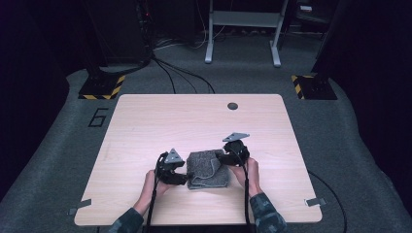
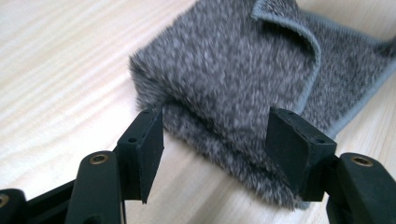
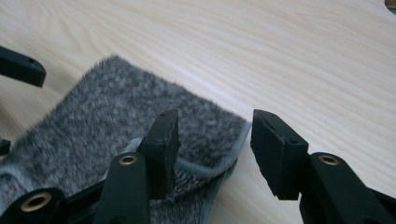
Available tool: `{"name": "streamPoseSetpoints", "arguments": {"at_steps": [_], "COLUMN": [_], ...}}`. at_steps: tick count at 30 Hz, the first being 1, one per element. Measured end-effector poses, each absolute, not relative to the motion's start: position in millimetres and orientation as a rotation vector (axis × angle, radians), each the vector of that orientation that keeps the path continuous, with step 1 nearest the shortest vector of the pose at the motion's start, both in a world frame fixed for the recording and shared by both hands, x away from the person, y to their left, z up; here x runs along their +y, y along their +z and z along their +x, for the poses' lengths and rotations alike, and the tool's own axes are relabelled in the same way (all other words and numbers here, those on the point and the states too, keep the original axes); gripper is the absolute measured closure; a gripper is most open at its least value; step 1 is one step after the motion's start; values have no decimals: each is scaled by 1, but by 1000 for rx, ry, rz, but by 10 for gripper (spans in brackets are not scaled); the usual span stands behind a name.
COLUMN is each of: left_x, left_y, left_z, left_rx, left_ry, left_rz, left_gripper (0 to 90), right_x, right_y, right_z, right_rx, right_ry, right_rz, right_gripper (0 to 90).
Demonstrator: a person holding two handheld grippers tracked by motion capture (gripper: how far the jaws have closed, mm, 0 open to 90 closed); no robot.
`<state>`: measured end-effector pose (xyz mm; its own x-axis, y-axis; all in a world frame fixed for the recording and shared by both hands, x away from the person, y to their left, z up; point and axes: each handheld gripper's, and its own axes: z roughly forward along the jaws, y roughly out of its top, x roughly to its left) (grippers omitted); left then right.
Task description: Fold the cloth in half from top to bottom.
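Observation:
A folded grey fluffy cloth (image 1: 208, 169) lies on the light wooden table (image 1: 194, 121), near its front middle. My left gripper (image 1: 180, 177) sits at the cloth's left edge. In the left gripper view its jaws stand open, with the folded edge of the cloth (image 2: 224, 79) just beyond them and nothing pinched. My right gripper (image 1: 224, 158) is at the cloth's upper right corner. In the right gripper view its jaws are open and straddle the hemmed corner of the cloth (image 3: 140, 116). The left gripper's jaw tip (image 3: 21, 67) shows at the far left there.
A small dark round hole (image 1: 232, 106) marks the table near its far edge. Bare wood spreads behind and on both sides of the cloth. Grey carpet, cables and a white frame stand beyond the table.

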<state>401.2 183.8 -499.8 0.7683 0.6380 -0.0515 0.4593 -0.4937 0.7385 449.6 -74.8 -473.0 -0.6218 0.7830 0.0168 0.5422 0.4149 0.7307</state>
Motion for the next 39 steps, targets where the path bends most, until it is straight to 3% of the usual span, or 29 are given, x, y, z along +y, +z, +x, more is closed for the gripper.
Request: {"name": "streamPoseSetpoints", "arguments": {"at_steps": [9,11,13,16,18,24,28,30,31,39], "left_x": [173,170,167,165,166,167,169,174,178,184], "left_y": [-501,-504,-507,-512,-514,-516,-515,-510,-508,-484], "left_z": [386,385,381,376,375,374,372,370,369,385], "left_rx": [753,733,726,721,730,768,782,801,806,916], "left_ry": [335,333,339,360,359,358,364,334,326,380], "left_rz": [2220,2234,2246,2254,2251,2229,2228,2231,2225,2150], "left_gripper": [370,427,521,689,757,795,757,670,577,268], "right_x": [-81,-80,-79,-83,-84,-88,-91,-94,-100,-118], "right_y": [-478,-483,-489,-495,-496,-490,-499,-499,-495,-482], "right_z": [415,413,412,406,400,384,381,379,378,389], "right_rx": [2430,2425,2431,2399,2378,2366,2412,2423,2413,2293], "right_ry": [994,969,936,963,983,1024,972,968,979,1097], "right_rz": [1124,1161,1178,1187,1162,1142,1169,1188,1185,1269], "right_gripper": [458,466,555,759,835,855,739,657,607,229]}}
